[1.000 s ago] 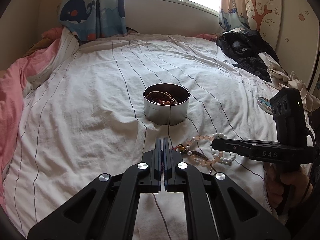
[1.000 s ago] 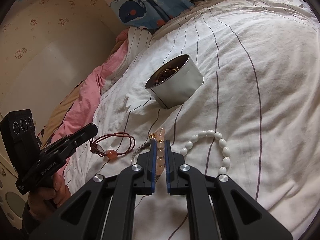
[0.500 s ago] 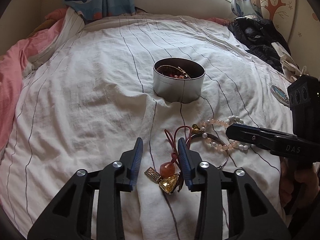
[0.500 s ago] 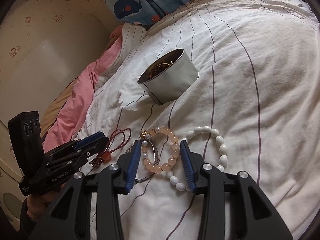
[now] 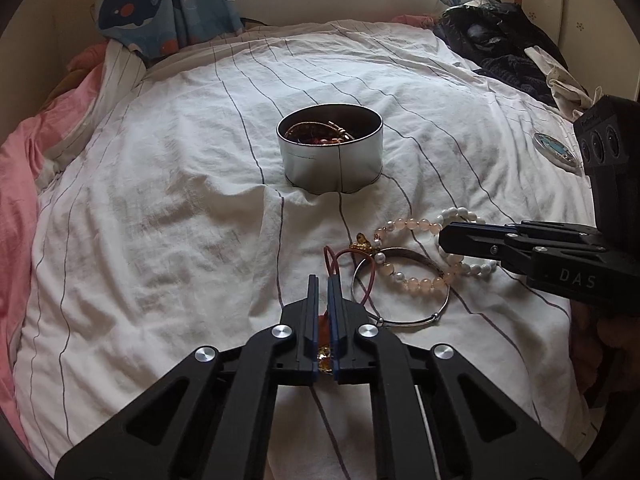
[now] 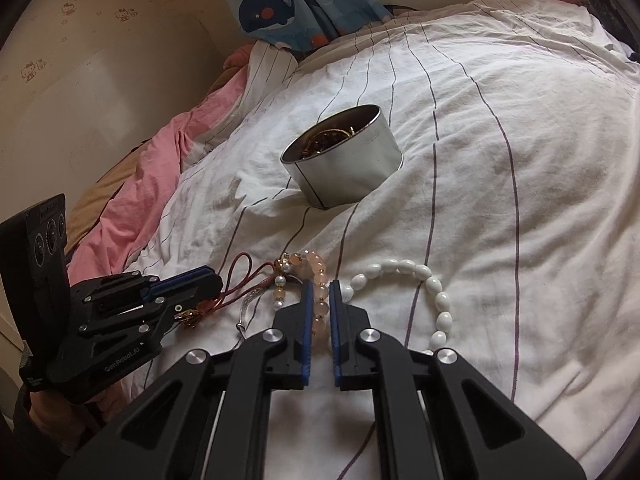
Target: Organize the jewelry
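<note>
The red cord necklace (image 5: 362, 276) is pinched in the shut left claw (image 5: 323, 280); the pink bead bracelet (image 6: 318, 280) is pinched in the right claw (image 6: 319, 286). Both probably need lifting into the round silver tin (image 5: 332, 168).

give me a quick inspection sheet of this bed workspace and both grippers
surface: white striped sheet, wrinkled
job's things: round tin holding jewelry; pink bead bracelet, white bead bracelet, silver bangle, red cord pendant on the sheet
clutter: dark clothes at the far corner
grippers: left gripper shut on red cord pendant; right gripper shut on pink bead bracelet
cables: nothing seen
surroundings: whale curtain, pink blanket
</note>
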A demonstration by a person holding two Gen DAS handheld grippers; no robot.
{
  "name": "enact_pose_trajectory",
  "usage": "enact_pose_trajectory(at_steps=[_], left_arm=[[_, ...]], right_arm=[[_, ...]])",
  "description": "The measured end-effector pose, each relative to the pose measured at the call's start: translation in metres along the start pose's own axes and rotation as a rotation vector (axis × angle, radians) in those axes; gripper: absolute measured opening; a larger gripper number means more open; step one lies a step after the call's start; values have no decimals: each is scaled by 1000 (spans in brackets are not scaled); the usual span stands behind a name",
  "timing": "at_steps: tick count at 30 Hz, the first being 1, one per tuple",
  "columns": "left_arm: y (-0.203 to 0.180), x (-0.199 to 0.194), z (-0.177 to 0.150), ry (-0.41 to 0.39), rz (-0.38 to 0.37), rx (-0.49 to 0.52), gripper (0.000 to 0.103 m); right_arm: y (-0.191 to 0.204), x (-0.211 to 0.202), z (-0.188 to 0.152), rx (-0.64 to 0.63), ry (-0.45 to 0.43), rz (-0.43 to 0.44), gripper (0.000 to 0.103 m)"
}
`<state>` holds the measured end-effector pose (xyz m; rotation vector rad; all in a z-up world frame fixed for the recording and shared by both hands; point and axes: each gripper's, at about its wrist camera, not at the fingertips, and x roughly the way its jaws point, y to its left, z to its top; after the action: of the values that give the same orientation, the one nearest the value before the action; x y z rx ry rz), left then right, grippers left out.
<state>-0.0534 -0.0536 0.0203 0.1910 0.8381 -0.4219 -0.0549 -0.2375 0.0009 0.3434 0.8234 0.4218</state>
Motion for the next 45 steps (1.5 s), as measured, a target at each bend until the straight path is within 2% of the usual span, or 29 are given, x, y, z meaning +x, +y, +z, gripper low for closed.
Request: enact_pose_trajectory(at_steps=[4, 9, 10, 12, 13, 14, 17, 19, 21, 22, 23, 26, 30, 33, 34, 35, 36, 39, 45], left_arm=[[3, -3, 0, -11, -16, -19, 3], [4, 2, -1, 18, -22, -24, 4], [5, 3, -1, 28, -44, -31, 7], [5, 2, -3, 31, -74, -43, 25], [3, 2, -4, 32, -87, -48, 42], [2, 2, -4, 34, -105, -57, 53], [-2, 2, -7, 47, -111, -47, 61], [-5, 8, -11, 82, -67, -14, 61], [-7, 11, -13, 98, -49, 6, 53], [-6, 10, -13, 101, -49, 8, 33], [-4, 10, -12, 105, -56, 1, 19], [0, 6, -11, 85, -65, -14, 17], [2, 2, -9, 63, -63, -26, 17], [1, 7, -9, 77, -60, -22, 17], [0, 9, -10, 84, -55, -18, 17], [-1, 11, -11, 89, -50, -14, 17], [-2, 13, -12, 93, -46, -11, 17], [-4, 16, -14, 88, -40, -22, 18], [-7, 22, -18, 61, -27, -47, 19]], right_arm=[[4, -6, 1, -22, -35, 21, 9], [3, 2, 1, -18, 10, 28, 9], [1, 5, 0, -7, 30, 31, 11], [-2, 7, 0, 9, 42, 29, 16], [-2, 7, 0, 9, 41, 32, 16], [-1, 8, -1, 7, 44, 32, 17], [-1, 11, -1, 6, 63, 36, 22], [-1, 13, -2, 6, 78, 31, 23], [-1, 14, -2, 0, 78, 26, 21], [0, 13, -2, -5, 73, 23, 18], [0, 12, -2, -8, 69, 22, 14], [0, 9, -2, -12, 48, 19, 9], [-1, 5, -2, -2, 24, 19, 9], [-2, 8, -1, 5, 40, 31, 9], [-3, 10, -1, 10, 52, 32, 10], [-4, 11, -2, 18, 60, 35, 18], [-6, 12, -2, 26, 66, 43, 21], [-6, 13, -3, 27, 74, 46, 21], [-4, 12, -5, 20, 60, 22, 9]])
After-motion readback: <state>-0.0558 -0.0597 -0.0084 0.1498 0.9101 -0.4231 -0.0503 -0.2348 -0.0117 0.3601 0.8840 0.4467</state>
